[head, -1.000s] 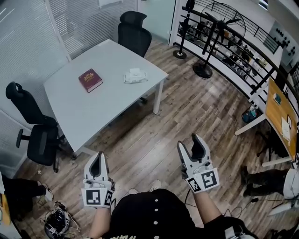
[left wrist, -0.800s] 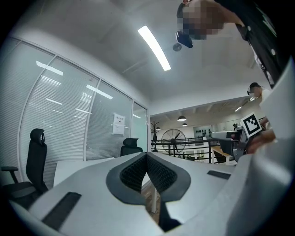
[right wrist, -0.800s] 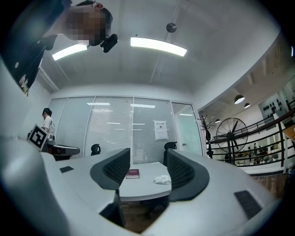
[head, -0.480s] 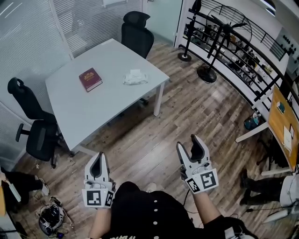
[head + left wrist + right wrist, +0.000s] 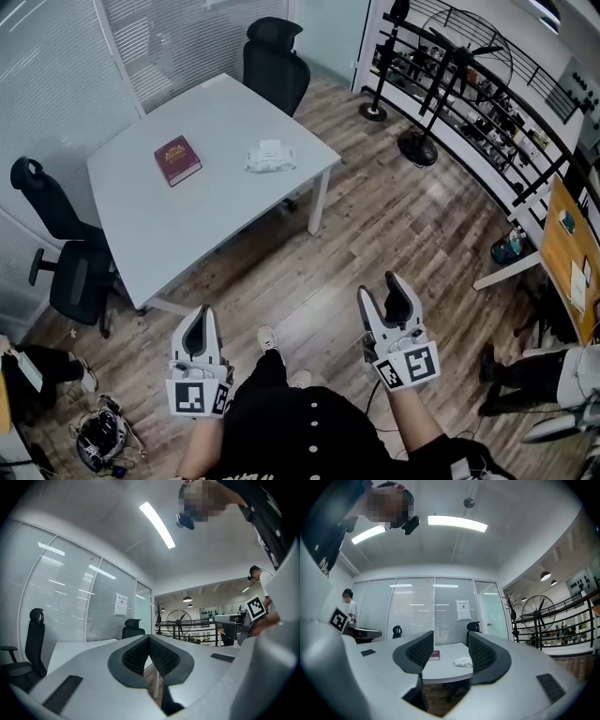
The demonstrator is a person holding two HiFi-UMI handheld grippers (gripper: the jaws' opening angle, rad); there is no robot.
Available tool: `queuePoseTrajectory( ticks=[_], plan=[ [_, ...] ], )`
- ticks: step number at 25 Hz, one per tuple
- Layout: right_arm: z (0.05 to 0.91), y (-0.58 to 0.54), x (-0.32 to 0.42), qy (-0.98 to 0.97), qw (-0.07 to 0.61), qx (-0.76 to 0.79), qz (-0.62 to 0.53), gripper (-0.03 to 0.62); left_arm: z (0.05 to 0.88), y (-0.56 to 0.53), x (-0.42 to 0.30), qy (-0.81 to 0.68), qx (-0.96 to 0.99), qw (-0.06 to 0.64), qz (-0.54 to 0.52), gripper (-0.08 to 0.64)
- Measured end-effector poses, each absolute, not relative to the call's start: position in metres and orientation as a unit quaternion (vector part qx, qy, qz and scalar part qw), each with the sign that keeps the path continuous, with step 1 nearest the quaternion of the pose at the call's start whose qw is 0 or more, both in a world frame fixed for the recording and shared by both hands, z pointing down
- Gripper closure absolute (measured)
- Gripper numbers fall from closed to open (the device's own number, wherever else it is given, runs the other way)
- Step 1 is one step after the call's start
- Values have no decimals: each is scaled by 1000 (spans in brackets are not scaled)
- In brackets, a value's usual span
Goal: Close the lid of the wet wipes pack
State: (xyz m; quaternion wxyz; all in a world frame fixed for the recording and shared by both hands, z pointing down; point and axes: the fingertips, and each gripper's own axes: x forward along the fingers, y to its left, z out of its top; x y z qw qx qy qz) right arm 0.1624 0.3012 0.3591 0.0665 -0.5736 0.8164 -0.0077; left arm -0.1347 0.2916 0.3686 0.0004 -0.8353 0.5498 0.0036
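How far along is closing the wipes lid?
Nothing done yet: the wipes pack lies untouched on the white table beside the red book; its lid is too small to read. In hand: nothing. The left gripper is shut and empty; the right gripper has wide jaws, closing on nothing. Left: approach and press the lid down.

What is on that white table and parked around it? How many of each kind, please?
White table: 1
Black office chairs: 2
Red book: 1
Wet wipes pack: 1
Total: 5
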Motion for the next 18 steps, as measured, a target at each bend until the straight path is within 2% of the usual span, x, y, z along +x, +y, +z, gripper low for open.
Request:
queuePoseTrajectory(
  ticks=[18],
  plan=[
    [347,203,155,811,69,-581,0,364,360,183,-141,542,-840,8,14,552]
  ],
)
